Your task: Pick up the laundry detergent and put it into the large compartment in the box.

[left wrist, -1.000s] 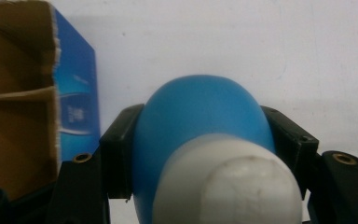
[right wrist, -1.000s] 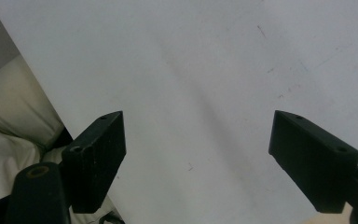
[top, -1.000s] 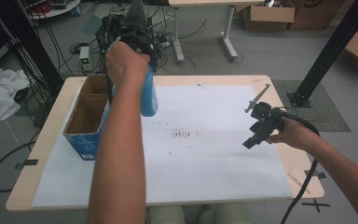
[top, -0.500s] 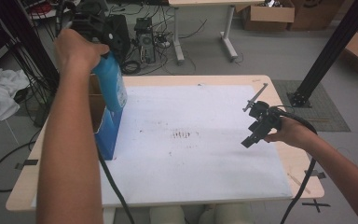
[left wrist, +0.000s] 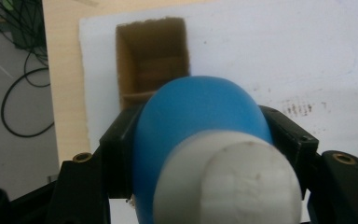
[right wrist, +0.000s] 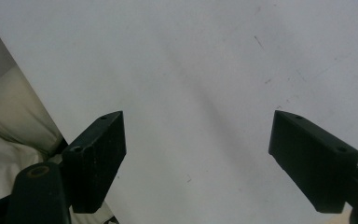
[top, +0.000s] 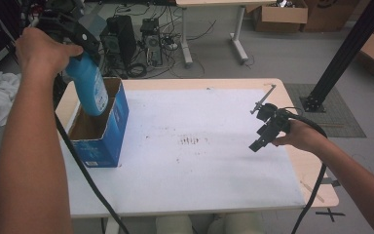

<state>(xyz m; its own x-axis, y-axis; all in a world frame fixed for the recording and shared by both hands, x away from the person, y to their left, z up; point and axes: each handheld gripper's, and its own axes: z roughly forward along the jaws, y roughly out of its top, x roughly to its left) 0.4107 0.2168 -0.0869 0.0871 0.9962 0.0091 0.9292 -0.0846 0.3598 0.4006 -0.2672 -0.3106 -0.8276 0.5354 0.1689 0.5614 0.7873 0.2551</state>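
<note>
probably the main danger now is that the blue bottle (top: 88, 87) catches the rim of the blue box (top: 121, 109) instead of going inside, because it hangs tilted and only its lower end is over the opening; a push on the near wall could tip the light box or slide it on the white sheet (top: 199, 161). the bottle could also slip, since the left gripper (left wrist: 200, 135) is clamped on its rounded, smooth body just under the white cap (left wrist: 228, 179). the bottle is bright blue plastic with a pale label, and it stands above the open cardboard box at the left of the tabletop (top: 302, 170). the right gripper (top: 268, 130) hovers well apart at the right side, its jaws spread wide with nothing between them.
</note>
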